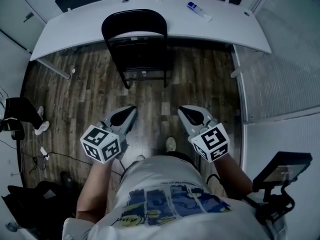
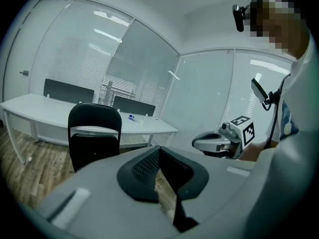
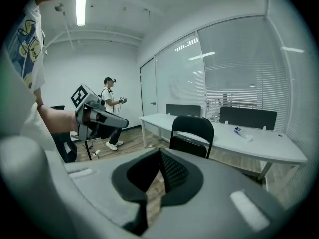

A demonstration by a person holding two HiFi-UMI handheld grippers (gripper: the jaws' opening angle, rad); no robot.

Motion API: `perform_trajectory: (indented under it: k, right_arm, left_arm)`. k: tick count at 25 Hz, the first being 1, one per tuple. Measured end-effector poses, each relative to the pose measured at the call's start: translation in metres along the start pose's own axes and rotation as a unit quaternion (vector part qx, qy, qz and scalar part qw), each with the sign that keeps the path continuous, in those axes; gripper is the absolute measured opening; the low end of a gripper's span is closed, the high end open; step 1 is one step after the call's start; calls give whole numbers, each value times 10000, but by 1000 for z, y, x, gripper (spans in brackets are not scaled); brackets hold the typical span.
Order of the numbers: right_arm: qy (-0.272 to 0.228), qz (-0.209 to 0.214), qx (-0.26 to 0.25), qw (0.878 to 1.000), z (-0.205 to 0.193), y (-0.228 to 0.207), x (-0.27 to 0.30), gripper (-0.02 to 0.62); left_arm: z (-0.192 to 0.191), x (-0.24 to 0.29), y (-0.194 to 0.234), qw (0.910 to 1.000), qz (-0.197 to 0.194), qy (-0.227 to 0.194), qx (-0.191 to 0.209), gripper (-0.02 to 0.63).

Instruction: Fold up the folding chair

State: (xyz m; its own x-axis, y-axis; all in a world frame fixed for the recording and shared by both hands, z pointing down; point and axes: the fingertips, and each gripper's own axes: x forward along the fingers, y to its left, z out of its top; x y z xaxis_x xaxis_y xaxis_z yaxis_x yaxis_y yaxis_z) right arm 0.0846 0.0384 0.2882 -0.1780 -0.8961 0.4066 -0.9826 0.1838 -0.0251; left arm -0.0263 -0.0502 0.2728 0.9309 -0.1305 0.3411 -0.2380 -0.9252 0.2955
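Note:
A black folding chair point(image 1: 135, 39) stands unfolded with its back against the white desk, its seat facing me. It also shows in the left gripper view point(image 2: 94, 133) and the right gripper view point(image 3: 192, 131). My left gripper point(image 1: 131, 109) is held out in front of me, shut and empty, well short of the chair. Beside it, my right gripper point(image 1: 182, 110) is likewise shut with nothing in it. Bare floor lies between both grippers and the chair. Each gripper's camera catches the other: the right gripper point(image 2: 214, 143) and the left gripper point(image 3: 102, 118).
A long curved white desk point(image 1: 150, 14) runs behind the chair, with a small tube point(image 1: 199, 11) on it. Glass walls with blinds close the right side. Cables and black bags point(image 1: 20, 114) lie at left; a monitor on a stand point(image 1: 282, 169) is at lower right. Another person point(image 3: 109, 113) stands far off.

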Motion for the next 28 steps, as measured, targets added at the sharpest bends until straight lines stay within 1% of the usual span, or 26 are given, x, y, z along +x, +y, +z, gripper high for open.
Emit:
perform_trajectory:
  k: [6, 10, 13, 17, 28]
  right_arm:
    - [105, -108, -41, 9999, 4, 72, 9, 3]
    - [147, -232, -190, 9994, 5, 156, 9, 3]
    - [142, -373, -215, 9990, 8, 195, 6, 3]
    - [96, -345, -218, 9991, 15, 211, 7, 3]
    - [177, -413, -204, 9988, 9, 208, 0, 3]
  left_arm:
    - [-18, -55, 4, 9995, -313, 29, 19, 5]
    - [-49, -127, 4, 9984, -568, -8, 74, 5]
    - [-61, -161, 2, 9971, -743, 11, 184, 5]
    - [-62, -172, 5, 9965, -804, 35, 220, 5]
    - [-70, -163, 5, 9959, -869, 158, 191, 5]
